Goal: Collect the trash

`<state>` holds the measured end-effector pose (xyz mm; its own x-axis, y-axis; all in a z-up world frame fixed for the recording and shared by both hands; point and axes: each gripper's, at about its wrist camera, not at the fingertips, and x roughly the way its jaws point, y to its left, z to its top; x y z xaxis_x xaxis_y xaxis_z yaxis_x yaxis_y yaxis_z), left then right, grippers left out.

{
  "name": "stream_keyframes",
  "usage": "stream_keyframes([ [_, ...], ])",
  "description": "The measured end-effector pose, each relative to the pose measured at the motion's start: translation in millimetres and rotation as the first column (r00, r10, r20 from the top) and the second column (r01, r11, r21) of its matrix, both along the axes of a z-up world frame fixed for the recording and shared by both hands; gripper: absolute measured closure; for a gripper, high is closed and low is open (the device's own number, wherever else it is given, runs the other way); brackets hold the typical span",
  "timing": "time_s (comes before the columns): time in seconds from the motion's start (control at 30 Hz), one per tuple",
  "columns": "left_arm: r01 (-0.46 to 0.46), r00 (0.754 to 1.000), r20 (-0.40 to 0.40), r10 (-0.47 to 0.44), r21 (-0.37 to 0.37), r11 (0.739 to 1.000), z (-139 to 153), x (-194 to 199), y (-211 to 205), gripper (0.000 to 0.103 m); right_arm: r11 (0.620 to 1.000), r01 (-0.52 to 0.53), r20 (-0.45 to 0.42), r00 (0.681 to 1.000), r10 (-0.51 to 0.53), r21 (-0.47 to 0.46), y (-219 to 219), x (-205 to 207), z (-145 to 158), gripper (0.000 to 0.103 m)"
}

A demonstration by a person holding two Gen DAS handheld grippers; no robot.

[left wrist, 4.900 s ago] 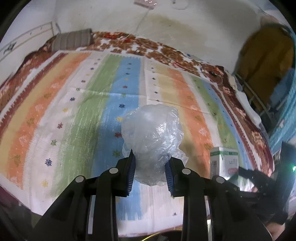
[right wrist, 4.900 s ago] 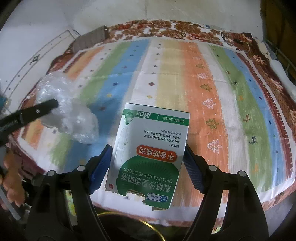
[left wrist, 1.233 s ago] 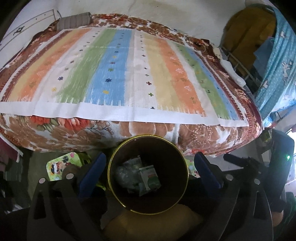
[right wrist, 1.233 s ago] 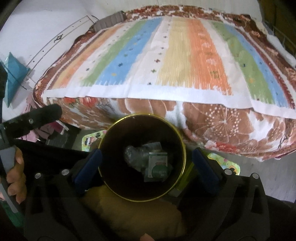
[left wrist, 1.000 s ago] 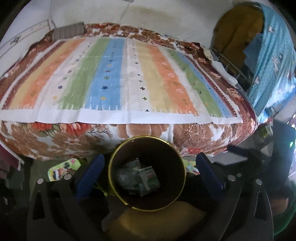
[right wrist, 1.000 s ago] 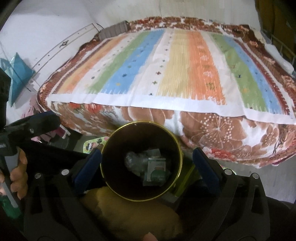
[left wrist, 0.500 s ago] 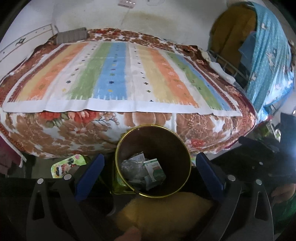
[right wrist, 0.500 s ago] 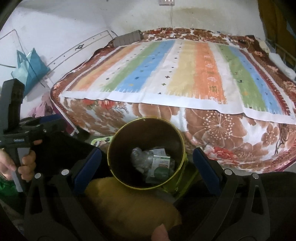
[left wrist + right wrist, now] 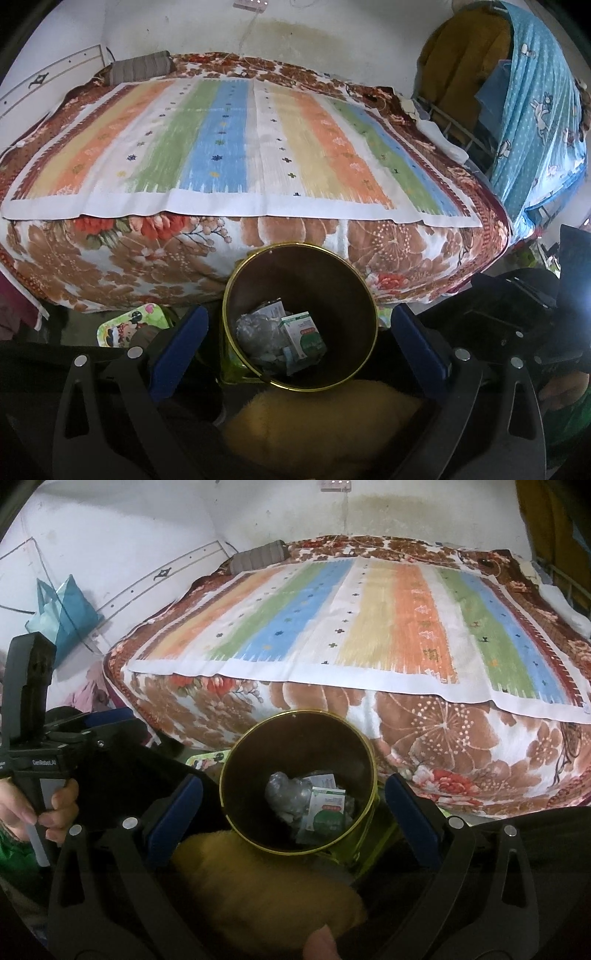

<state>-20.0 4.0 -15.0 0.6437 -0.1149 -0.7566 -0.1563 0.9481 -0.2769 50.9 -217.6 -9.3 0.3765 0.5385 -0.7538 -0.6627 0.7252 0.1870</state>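
Note:
A round bin with a gold rim [image 9: 236,273] [image 9: 225,768] stands on the floor at the foot of the bed. Inside it lie a crumpled clear plastic bag [image 9: 255,332] [image 9: 288,794] and a green and white medicine box [image 9: 304,334] [image 9: 327,810]. My left gripper [image 9: 299,339] is open and empty above the bin, its jaws wide to either side. My right gripper [image 9: 293,808] is also open and empty above the bin. The left gripper's body also shows at the left of the right wrist view [image 9: 33,738].
The bed carries a striped cloth [image 9: 236,140] over a brown floral blanket [image 9: 110,258]. A yellow fuzzy thing [image 9: 321,421] lies just before the bin. A cartoon-print tray [image 9: 122,328] sits on the floor to the left. Blue fabric [image 9: 535,110] hangs at the right.
Both grippers once held the plastic bag and the box above the bed; both items now lie in the bin. Over the last second both grippers have drawn back and up from the bin.

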Motion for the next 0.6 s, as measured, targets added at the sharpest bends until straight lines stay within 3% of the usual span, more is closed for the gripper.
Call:
stream_keyframes([
  [0.6, 0.008, 1.0, -0.026, -0.008, -0.007, 1.0, -8.2, 5.0, -0.8, 0.006, 1.0, -0.012, -0.044, 0.999, 0.011, -0.009, 4.5, 4.9, -7.7, 0.009],
])
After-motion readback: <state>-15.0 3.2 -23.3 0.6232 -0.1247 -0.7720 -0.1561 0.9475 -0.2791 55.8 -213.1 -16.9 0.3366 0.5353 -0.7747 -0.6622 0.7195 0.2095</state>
